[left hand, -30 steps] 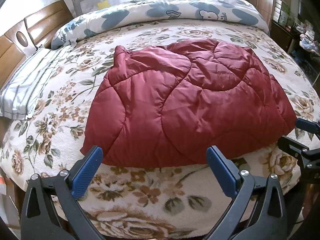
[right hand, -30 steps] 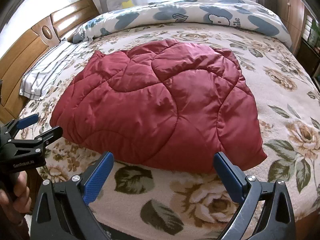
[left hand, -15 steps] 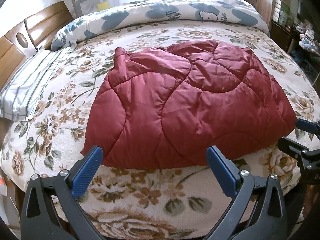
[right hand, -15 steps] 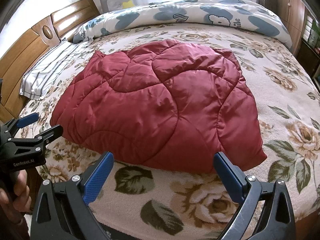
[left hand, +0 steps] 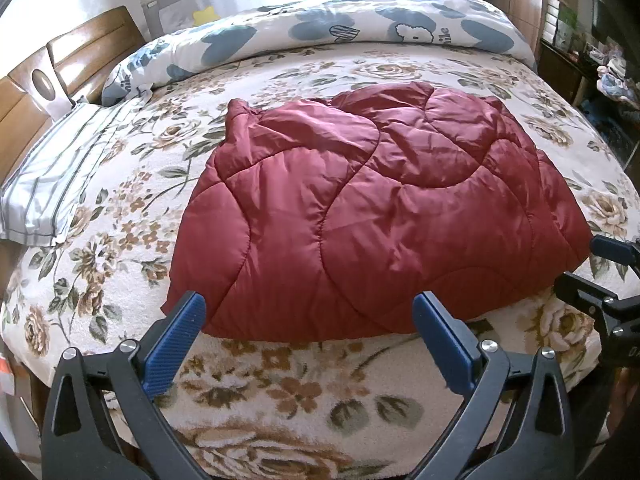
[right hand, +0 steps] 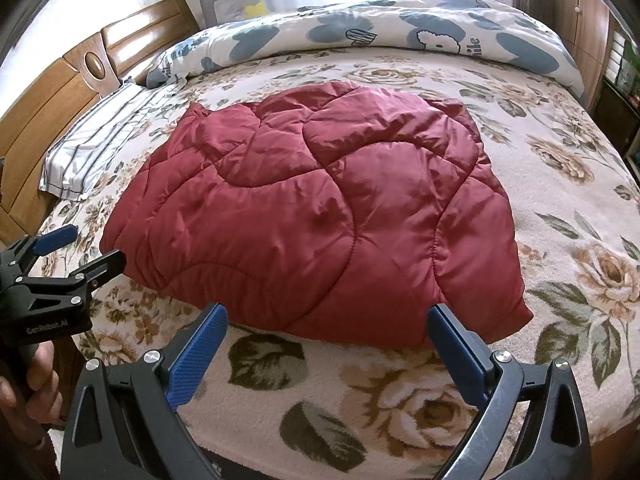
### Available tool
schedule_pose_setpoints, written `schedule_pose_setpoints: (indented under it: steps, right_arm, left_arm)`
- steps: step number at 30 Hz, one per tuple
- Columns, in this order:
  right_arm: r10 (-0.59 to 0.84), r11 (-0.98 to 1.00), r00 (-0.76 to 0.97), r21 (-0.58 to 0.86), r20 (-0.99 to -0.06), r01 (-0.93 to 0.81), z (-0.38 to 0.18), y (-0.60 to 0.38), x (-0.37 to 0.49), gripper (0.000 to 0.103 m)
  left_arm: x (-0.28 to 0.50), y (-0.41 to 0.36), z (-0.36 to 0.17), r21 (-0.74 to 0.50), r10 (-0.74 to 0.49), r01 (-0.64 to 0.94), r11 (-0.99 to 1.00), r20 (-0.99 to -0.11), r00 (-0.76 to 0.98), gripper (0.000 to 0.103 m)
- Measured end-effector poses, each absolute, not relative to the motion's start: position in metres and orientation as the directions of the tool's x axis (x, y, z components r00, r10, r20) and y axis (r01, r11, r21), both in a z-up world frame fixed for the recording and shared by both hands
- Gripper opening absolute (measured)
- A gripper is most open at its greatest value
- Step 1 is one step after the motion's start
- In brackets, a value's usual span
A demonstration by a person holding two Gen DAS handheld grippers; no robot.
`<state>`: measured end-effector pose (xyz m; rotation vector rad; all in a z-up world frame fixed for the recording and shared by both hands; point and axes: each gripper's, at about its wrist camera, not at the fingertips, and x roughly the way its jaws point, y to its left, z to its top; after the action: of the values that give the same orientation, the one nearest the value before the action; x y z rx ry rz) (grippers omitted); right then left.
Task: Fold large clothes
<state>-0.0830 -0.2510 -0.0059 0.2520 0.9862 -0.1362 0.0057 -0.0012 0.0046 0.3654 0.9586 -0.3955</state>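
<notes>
A dark red quilted jacket (left hand: 372, 216) lies folded into a puffy bundle in the middle of the bed, on a floral blanket (left hand: 280, 392). Behind the jacket a white duvet (left hand: 320, 32) with blue shapes stretches across; left of the jacket are a striped pillow (left hand: 52, 176) and a wooden headboard (right hand: 52, 108). The left gripper (left hand: 306, 344) and right gripper (right hand: 326, 354) hover just short of the jacket's near edge, jaws wide apart, holding nothing. Only the right view shows the person's hand (right hand: 32, 384) on the left gripper's handle.
</notes>
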Motion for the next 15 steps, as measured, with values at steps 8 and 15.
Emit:
schedule_pose_setpoints:
  steps: [8, 15]
  right_arm:
    - [0.000, 0.962, 0.550, 0.150, -0.835, 0.228, -0.0043, -0.2531, -0.0822, 0.100]
    - [-0.003, 0.962, 0.555, 0.149, -0.832, 0.230, -0.0023, -0.2547, -0.0814, 0.101]
  left_arm:
    - [0.0058, -0.0006, 0.0042, 0.126, -0.163, 0.479, 0.869, -0.841, 0.516, 0.103]
    - [0.0059, -0.0004, 0.0042, 0.122, -0.166, 0.479, 0.869, -0.841, 0.515, 0.103]
